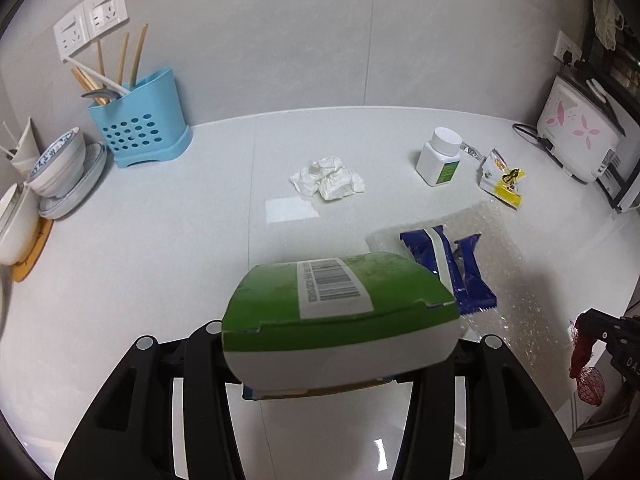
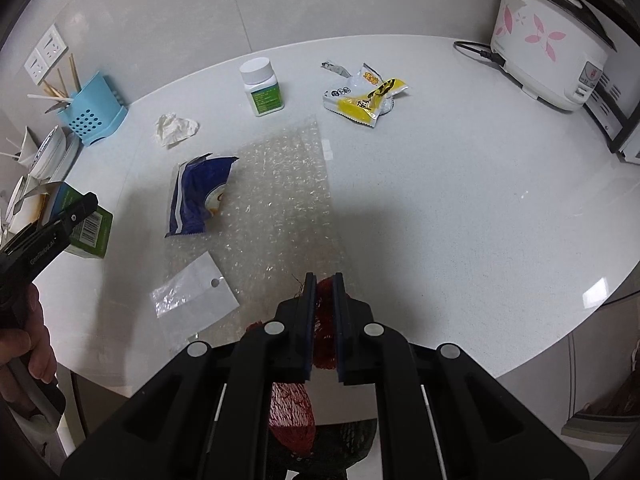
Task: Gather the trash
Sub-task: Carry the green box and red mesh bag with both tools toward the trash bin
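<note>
My left gripper (image 1: 340,340) is shut on a green and white carton (image 1: 340,312) with a barcode label, held above the white counter; it also shows in the right wrist view (image 2: 86,228). My right gripper (image 2: 322,288) is shut on a red mesh net bag (image 2: 326,336), which hangs below the fingers at the counter's near edge; the bag also shows in the left wrist view (image 1: 586,364). On the counter lie crumpled tissue (image 1: 330,178), a blue wrapper (image 2: 200,196) on bubble wrap (image 2: 280,184), a yellow snack packet (image 2: 366,94), a white pill bottle (image 2: 262,88) and a clear plastic bag (image 2: 192,294).
A blue utensil holder (image 1: 140,120) and stacked bowls and plates (image 1: 64,168) stand at the back left. A white rice cooker (image 2: 552,40) with its cord stands at the back right. The counter edge curves at the near right (image 2: 560,340).
</note>
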A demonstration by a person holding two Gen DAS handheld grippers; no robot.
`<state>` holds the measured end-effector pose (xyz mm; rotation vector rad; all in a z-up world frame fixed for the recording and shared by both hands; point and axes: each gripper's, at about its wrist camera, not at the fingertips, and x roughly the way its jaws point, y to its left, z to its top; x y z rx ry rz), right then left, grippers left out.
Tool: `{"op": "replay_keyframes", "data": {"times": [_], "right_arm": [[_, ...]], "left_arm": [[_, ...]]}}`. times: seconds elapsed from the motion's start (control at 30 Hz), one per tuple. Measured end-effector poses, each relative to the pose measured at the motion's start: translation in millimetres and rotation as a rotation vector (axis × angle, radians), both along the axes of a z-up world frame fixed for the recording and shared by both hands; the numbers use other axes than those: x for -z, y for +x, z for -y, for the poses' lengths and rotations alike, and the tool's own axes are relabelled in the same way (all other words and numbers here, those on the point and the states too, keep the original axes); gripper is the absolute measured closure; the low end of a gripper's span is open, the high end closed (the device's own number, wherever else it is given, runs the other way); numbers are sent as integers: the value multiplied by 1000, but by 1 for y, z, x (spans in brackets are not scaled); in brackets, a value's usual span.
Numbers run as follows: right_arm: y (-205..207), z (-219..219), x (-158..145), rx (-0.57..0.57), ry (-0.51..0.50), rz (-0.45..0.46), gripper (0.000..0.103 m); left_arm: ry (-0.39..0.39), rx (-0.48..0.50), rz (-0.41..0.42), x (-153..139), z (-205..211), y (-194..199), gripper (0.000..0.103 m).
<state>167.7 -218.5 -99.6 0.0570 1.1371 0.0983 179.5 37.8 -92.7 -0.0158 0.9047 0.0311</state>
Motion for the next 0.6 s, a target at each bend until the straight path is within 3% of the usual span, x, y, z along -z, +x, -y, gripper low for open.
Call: {"op": "replay_keyframes", "data": {"times": [0.6], "right_arm": [[-48, 7, -19, -94, -12, 59, 96]], "left_arm": [[-19, -34, -25, -16, 31, -79, 56]]}}
